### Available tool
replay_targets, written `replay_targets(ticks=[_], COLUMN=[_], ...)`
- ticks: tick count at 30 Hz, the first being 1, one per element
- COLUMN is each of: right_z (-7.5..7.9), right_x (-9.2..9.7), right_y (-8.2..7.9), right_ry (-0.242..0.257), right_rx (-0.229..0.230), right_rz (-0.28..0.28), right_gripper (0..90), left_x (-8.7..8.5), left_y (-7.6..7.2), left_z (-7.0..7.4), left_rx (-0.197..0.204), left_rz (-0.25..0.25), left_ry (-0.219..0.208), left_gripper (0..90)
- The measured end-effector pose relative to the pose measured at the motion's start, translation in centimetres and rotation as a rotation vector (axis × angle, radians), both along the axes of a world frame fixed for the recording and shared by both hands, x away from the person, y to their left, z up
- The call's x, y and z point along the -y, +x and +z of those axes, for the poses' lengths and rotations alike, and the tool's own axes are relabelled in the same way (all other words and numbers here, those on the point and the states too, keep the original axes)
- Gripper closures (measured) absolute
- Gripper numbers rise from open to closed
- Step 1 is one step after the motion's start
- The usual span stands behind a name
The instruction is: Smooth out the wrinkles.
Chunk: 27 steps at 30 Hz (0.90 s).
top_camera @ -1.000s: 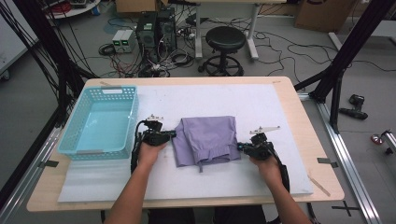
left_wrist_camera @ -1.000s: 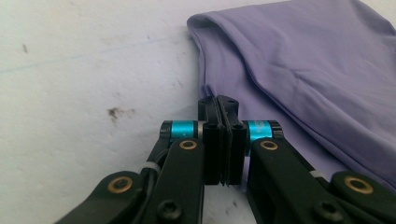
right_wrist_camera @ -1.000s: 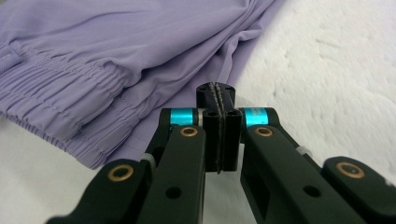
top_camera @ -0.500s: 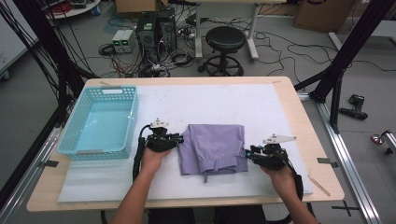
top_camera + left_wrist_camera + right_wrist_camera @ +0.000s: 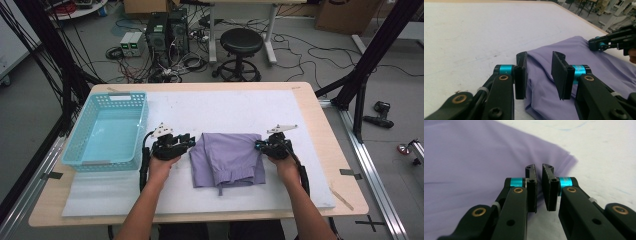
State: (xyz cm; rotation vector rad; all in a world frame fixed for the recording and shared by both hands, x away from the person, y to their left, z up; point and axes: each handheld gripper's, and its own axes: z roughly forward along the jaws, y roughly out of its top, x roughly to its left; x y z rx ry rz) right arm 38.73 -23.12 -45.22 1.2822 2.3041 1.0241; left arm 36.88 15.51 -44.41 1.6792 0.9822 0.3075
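A folded lilac cloth (image 5: 227, 160) lies flat on the white mat. My left gripper (image 5: 190, 142) is at its left edge. In the left gripper view its jaws (image 5: 539, 55) stand apart over the cloth's (image 5: 574, 50) folded edge, pads clear of the fabric; they have just been opening. My right gripper (image 5: 258, 146) points at the cloth's right edge. In the right gripper view its jaws (image 5: 539, 167) keep a narrow gap with nothing pinched, the cloth (image 5: 474, 157) just beyond and to the left; they have just been closing. The right gripper (image 5: 599, 45) rests by the far edge.
A light blue plastic basket (image 5: 80, 131) stands at the table's left, close to my left hand. The white mat (image 5: 225, 107) stretches bare behind the cloth. Past the table are a stool (image 5: 241, 42), computer cases and cables on the floor.
The cloth has gone from bunched to flatter and wider. The left jaws came off its left edge. The right hand swung out to the right, then back to the right edge.
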Motion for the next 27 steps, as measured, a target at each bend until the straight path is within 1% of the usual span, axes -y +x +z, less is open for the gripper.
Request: replay_targets(ticks=[2, 3, 5, 6, 8, 10, 11, 12, 13, 15, 16, 17, 18, 19, 20, 21, 22, 23, 24, 25, 26, 27], right_z=[0.0, 0.0, 0.2, 0.4, 0.9, 1.3, 1.3, 1.3, 1.2, 0.8, 0.5, 0.2, 0.1, 0.2, 0.4, 0.6, 0.8, 1.0, 1.1, 1.2, 1.2, 1.3], right_x=[0.4, 0.6, 1.1, 1.4, 1.7, 1.4, 1.1, 0.6, 0.2, -0.4, -0.5, -0.5, -0.1, 0.2, 0.4, 0.8, 1.2, 1.6, 1.9, 2.2, 2.5, 2.8], right_y=[-0.2, -0.3, -0.4, -0.4, -0.3, 0.2, 0.6, 0.9, 1.3, 2.0, 2.1, 2.3, 2.2, 2.2, 2.0, 1.7, 1.3, 0.8, 0.3, -0.2, -0.7, -1.2], right_ry=[-0.01, -0.013, 0.002, 0.021, 0.055, 0.061, 0.05, 0.038, 0.039, 0.025, 0.012, -0.008, 0.007, -0.002, -0.04, -0.031, -0.003, 0.022, 0.035, 0.042, 0.053, 0.061], right_rx=[0.002, 0.001, -0.007, 0.0, 0.044, 0.054, 0.047, 0.043, 0.043, 0.01, -0.006, -0.027, -0.019, -0.024, -0.014, -0.011, -0.001, 0.014, 0.032, 0.044, 0.052, 0.06], right_rz=[-0.017, -0.014, -0.017, -0.024, -0.043, -0.027, -0.014, -0.002, 0.008, 0.032, 0.037, 0.036, 0.015, -0.005, -0.022, -0.021, -0.022, -0.02, -0.013, -0.013, -0.01, -0.01], right_gripper=[80.6, 79.5, 79.4, 79.7, 80.3, 80.2, 80.1, 78.8, 77.0, 76.5, 76.6, 76.9, 77.0, 77.0, 76.5, 75.3, 73.0, 71.2, 68.9, 67.8, 65.6, 63.6], left_x=[-0.2, -0.3, -0.5, -0.6, -0.7, -0.6, -0.5, -0.4, -0.3, -0.1, 0.1, 0.3, 0.4, 0.5, 0.6, 0.8, 1.0, 1.4, 1.8, 2.2, 2.7, 3.1], left_y=[0.0, 0.0, 0.0, 0.0, -0.1, -0.2, -0.2, -0.2, -0.2, -0.1, -0.1, 0.1, 0.4, 0.6, 0.9, 1.2, 1.6, 1.9, 2.1, 2.3, 2.6, 2.7], left_z=[0.1, 0.1, 0.2, 0.2, 0.3, 0.3, 0.3, 0.3, 0.3, 0.3, 0.3, 0.3, 0.4, 0.3, 0.3, 0.3, 0.3, 0.4, 0.2, 0.0, -0.3, -0.6], left_rx=[0.014, 0.017, 0.029, 0.034, 0.044, 0.041, 0.032, 0.024, 0.016, 0.014, 0.019, 0.025, 0.025, 0.029, 0.031, 0.024, 0.025, 0.03, 0.045, 0.037, 0.011, -0.001], left_rz=[0.005, 0.009, 0.016, 0.015, 0.009, -0.004, -0.011, -0.009, -0.003, -0.005, -0.008, -0.021, -0.027, -0.03, -0.031, -0.032, -0.04, -0.05, -0.062, -0.075, -0.102, -0.114], left_ry=[-0.008, -0.014, -0.019, -0.018, -0.009, -0.002, -0.003, -0.003, -0.008, -0.023, -0.024, -0.015, -0.01, -0.002, 0.004, -0.002, 0.0, 0.002, -0.005, -0.005, 0.008, 0.02], left_gripper=[65.9, 65.9, 65.7, 65.5, 65.1, 65.2, 66.3, 69.9, 72.6, 74.3, 76.5, 77.4, 77.7, 78.2, 79.0, 79.0, 79.0, 79.0, 78.8, 78.8, 78.7, 76.9])
